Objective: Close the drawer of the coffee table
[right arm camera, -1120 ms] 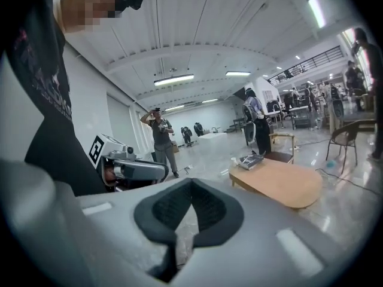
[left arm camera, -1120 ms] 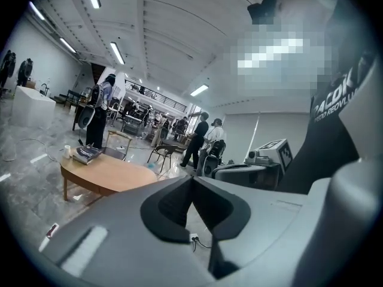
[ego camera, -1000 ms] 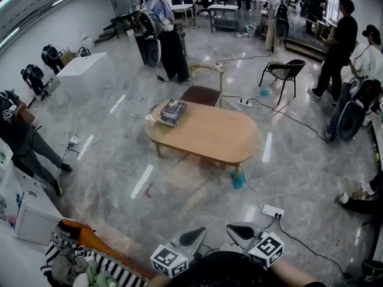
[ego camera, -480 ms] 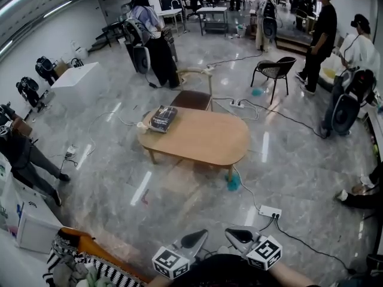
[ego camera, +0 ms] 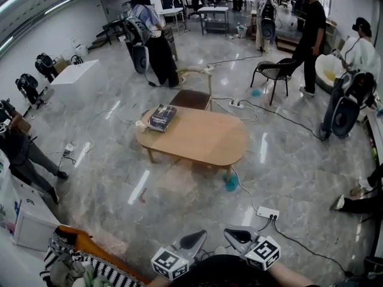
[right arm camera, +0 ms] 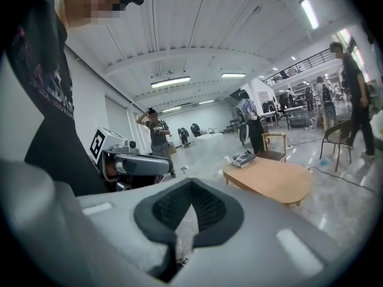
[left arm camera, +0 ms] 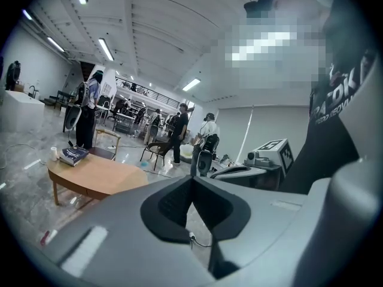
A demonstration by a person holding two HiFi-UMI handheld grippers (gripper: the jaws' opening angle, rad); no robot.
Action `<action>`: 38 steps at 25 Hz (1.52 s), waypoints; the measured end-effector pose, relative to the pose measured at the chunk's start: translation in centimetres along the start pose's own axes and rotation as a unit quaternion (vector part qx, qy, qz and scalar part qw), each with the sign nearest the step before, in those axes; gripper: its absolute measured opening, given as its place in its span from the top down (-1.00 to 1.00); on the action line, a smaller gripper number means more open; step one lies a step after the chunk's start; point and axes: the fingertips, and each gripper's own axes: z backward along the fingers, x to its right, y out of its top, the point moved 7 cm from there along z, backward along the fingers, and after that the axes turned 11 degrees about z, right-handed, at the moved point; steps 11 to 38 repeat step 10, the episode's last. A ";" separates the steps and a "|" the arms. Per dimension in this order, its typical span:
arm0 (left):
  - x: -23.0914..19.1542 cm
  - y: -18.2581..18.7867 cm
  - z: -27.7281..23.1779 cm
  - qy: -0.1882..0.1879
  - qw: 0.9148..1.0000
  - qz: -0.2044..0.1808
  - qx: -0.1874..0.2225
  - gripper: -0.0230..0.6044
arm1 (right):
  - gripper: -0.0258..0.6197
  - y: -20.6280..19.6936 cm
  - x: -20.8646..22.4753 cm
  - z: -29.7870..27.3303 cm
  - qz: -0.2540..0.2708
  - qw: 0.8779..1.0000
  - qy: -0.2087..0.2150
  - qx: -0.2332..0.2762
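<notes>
Head view: coffee table (ego camera: 197,137) ahead; left gripper (ego camera: 195,238), right gripper (ego camera: 234,235) closed

Coffee table (ego camera: 197,137): light tan wood. Book (ego camera: 161,117) at its far left end: dark cover. Chair (ego camera: 190,98) beyond: brown seat, pale frame. Floor (ego camera: 119,172): grey, marbled, glossy. Object (ego camera: 231,183) by the near right table leg: teal. Cloth (ego camera: 102,266), near left: black-and-white stripes, orange edge.

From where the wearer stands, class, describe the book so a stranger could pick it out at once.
In the middle of the shiny grey floor stands a low oval wooden table. The book lies flat on its far left end, near a wooden chair. It is the only dark thing on the pale tabletop.
</notes>
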 end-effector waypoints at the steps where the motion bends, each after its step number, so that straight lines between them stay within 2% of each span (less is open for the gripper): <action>1: 0.0 0.0 0.0 0.000 1.000 0.000 0.000 0.92 | 0.92 0.0 0.0 0.0 0.001 1.000 0.000 -0.001; 38: -0.4 -0.3 0.3 0.002 1.000 0.003 -0.001 0.92 | 0.92 0.0 -0.2 -0.7 0.007 1.000 0.006 -0.005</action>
